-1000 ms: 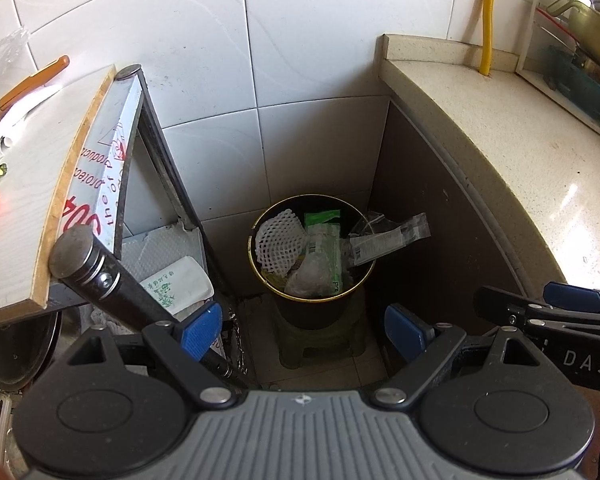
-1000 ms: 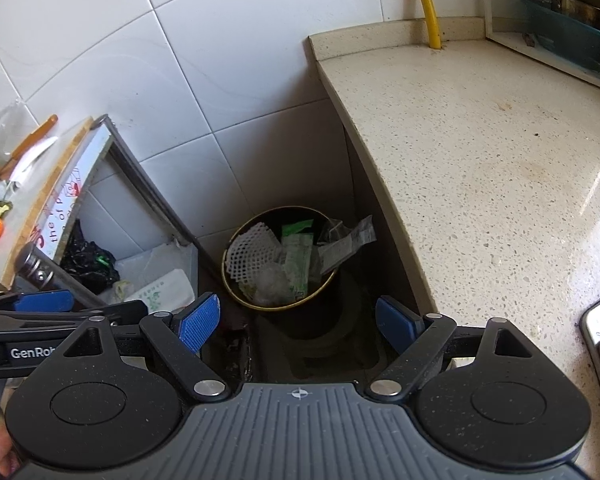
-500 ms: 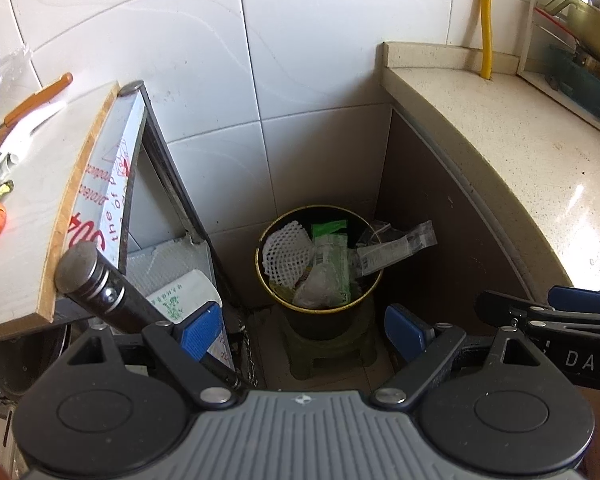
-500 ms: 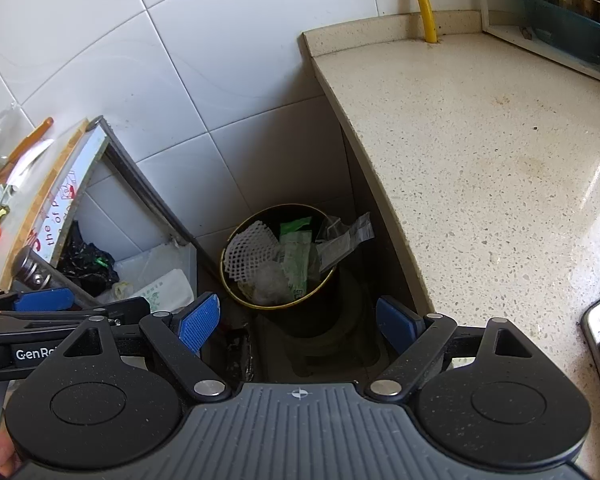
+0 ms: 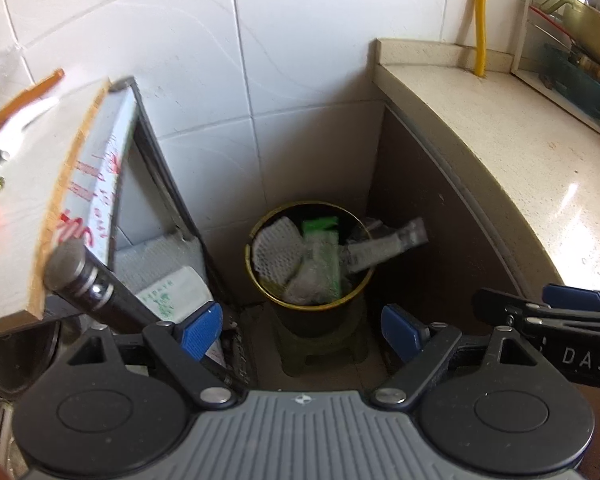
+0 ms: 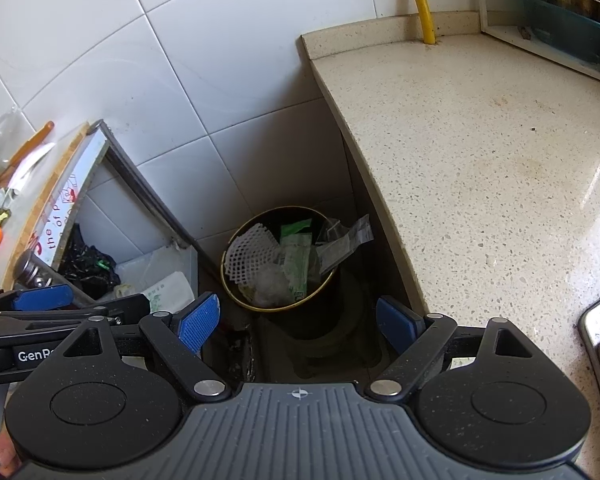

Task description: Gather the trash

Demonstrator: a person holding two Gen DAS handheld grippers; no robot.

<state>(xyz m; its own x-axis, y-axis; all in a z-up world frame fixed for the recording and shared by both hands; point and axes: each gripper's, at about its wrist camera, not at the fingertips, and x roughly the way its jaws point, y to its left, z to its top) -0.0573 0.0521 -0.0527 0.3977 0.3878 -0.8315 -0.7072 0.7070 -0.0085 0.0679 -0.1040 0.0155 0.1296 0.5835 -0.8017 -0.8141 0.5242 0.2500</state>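
Observation:
A dark trash bin with a yellow rim (image 5: 256, 280) (image 6: 236, 300) stands on a small green stool in the floor gap between a cabinet and the counter. It holds white foam netting (image 5: 278, 246) (image 6: 248, 252), a green wrapper (image 5: 320, 252) (image 6: 298, 256) and a clear plastic bag (image 5: 388, 242) (image 6: 342, 242) that hangs over the rim. My left gripper (image 5: 302, 332) is open and empty, high above the bin. My right gripper (image 6: 298, 322) is open and empty beside it, also above the bin. Each gripper shows at the edge of the other's view.
A speckled stone counter (image 5: 520, 152) (image 6: 480, 160) runs along the right, with a yellow pipe (image 6: 420, 4) and a dish rack (image 5: 580, 60) at its back. On the left a wooden board (image 5: 24, 200) carries a knife and vegetable scraps. A black metal handle (image 5: 96, 284) juts out below it.
Both grippers have drawn back and up from the bin, which looks smaller and lower in both views. Both stay open and empty.

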